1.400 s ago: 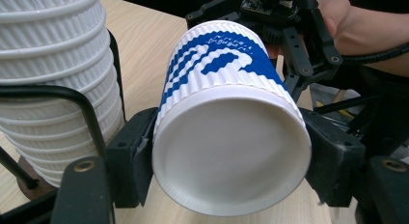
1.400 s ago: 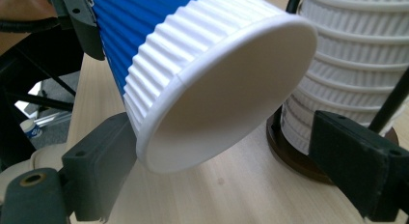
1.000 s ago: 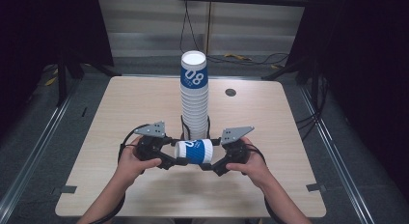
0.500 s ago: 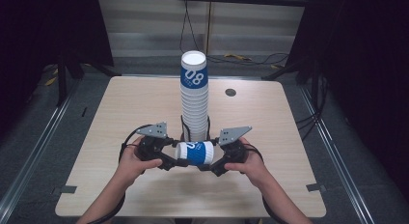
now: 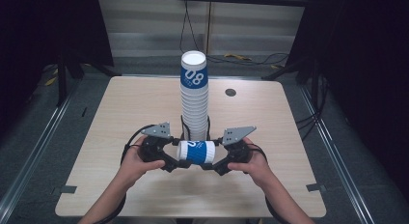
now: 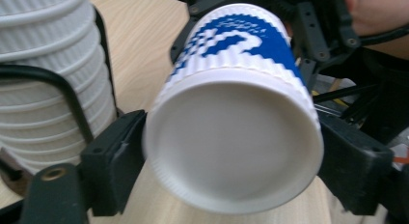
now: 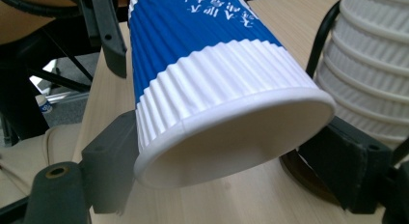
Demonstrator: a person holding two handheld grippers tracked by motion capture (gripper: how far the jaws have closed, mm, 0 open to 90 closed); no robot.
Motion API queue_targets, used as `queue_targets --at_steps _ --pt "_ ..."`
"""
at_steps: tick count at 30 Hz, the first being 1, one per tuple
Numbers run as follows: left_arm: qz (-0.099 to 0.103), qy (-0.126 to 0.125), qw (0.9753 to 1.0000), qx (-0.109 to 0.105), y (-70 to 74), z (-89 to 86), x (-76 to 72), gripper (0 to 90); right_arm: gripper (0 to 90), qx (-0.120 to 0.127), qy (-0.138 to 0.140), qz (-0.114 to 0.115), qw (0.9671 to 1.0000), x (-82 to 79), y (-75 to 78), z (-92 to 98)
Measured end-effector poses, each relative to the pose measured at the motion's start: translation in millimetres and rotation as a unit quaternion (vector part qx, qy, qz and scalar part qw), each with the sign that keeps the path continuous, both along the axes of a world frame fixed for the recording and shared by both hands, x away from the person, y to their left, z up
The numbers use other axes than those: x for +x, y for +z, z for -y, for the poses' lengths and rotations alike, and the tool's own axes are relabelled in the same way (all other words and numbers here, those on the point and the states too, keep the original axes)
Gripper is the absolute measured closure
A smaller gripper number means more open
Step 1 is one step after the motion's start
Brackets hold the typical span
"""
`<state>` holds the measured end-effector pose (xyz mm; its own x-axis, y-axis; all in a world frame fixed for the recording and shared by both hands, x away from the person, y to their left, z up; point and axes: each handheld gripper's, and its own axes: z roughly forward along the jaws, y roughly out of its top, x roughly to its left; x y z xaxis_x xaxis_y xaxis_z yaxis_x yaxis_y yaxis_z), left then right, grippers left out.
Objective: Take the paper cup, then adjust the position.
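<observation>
- Blue-and-white ribbed paper cup (image 5: 195, 152) lay sideways in the air, low over the near middle of the surface (image 5: 120, 113), just in front of the tall cup stack (image 5: 194, 101).
- Left gripper (image 5: 174, 159) had the cup's closed base end; in the left gripper view the base (image 6: 234, 149) sat between the two black fingers (image 6: 113, 161), both pressed against the cup wall, so clamped on it.
- Right gripper (image 5: 212, 161) had the open rim end; in the right gripper view the rim (image 7: 231, 137) sat between its fingers (image 7: 108, 161), also clamped, contact looked firm on both sides.
- Stack stood upright on a dark round base, held by thin black wire uprights (image 6: 58, 89); top cup showed blue band, white inside.
- Small dark round hole or grommet (image 5: 230, 92) on the far right of the surface, well apart from the work.
- Step, judged: cup held two-handed, likely mid hand-over or being turned before going onto the stack; can't tell which direction.
- Next move, judged: one gripper would need to let go, the other rotate the cup to match the stack's orientation, lift above the top cup, line up, lower.
- Risk, judged: squeezing could dent the thin paper wall; bumping the tall stack could tip it.
</observation>
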<state>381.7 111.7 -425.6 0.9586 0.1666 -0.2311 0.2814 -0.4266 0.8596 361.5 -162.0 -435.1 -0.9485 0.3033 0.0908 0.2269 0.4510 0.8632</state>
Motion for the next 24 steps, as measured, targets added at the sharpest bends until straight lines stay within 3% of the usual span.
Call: queue_targets --at_steps 12,19,24 --pt "0.029 0.006 0.9977 0.061 -2.9 0.6 -4.4 15.9 17.6 -0.056 -0.007 -0.015 0.9983 2.2 5.6 9.3" --pt "0.034 0.009 0.9966 0.074 -5.2 0.9 -6.1 15.9 17.5 -0.088 -0.008 -0.02 0.9959 4.4 9.3 11.5" --pt "0.037 0.013 0.996 0.08 -8.3 -1.4 -6.6 15.9 17.5 -0.127 -0.004 -0.026 0.9916 6.1 12.2 12.2"
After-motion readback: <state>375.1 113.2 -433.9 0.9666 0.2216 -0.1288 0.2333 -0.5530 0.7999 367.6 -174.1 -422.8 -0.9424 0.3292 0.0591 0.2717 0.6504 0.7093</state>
